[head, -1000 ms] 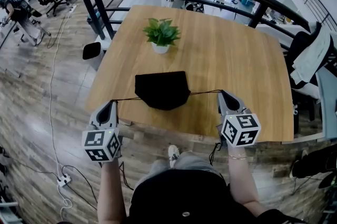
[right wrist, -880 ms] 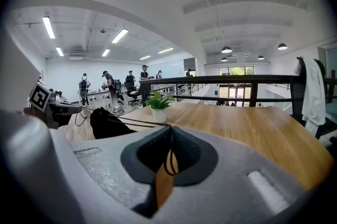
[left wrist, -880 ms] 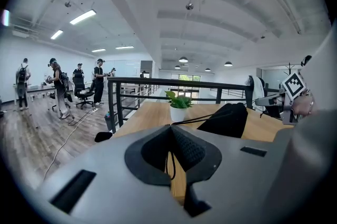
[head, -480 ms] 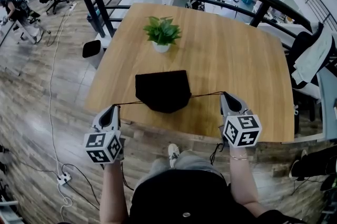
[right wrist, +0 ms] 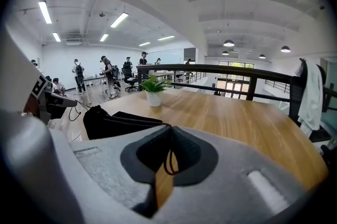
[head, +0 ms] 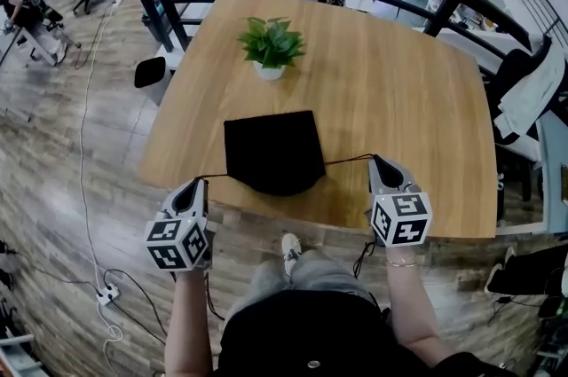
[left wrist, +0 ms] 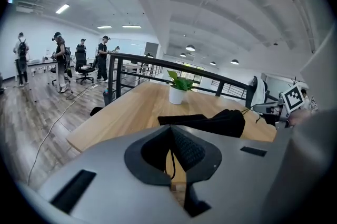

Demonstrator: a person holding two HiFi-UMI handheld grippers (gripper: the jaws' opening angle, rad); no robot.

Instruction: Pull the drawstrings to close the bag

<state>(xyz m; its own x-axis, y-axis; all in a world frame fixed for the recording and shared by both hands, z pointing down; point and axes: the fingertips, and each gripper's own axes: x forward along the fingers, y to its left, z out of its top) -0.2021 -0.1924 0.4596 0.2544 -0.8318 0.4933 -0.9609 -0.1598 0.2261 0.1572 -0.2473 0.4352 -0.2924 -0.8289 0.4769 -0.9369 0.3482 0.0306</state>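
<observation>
**Two cords pinched, bag sitting close to the edge**

Both tools are biting down. The left gripper (head: pixel 197 184) is clamping shut on the thin black left drawstring (head: pixel 216 176), and the right gripper (head: pixel 378 161) is doing the same on the thin black right drawstring (head: pixel 348 158). Each cord is looping out betw. closed pads.

The black fabric drawstring bag (head: pixel 272 152) is lying on the light wooden table (head: pixel 399 100), near its front edge and betw. the two tools, w/ the cords running out to either side.

Risks, imo:
- Nothing is pinning the bag, so an uneven pull is likely dragging it sideways or off the near edge instead of cinching the mouth.
- The thin cord is also liable to be slipping thru the pads if the tug is sharp.

The small green potted plant in a white pot (head: pixel 271 47) is standing well behind, so no threat there.
</observation>
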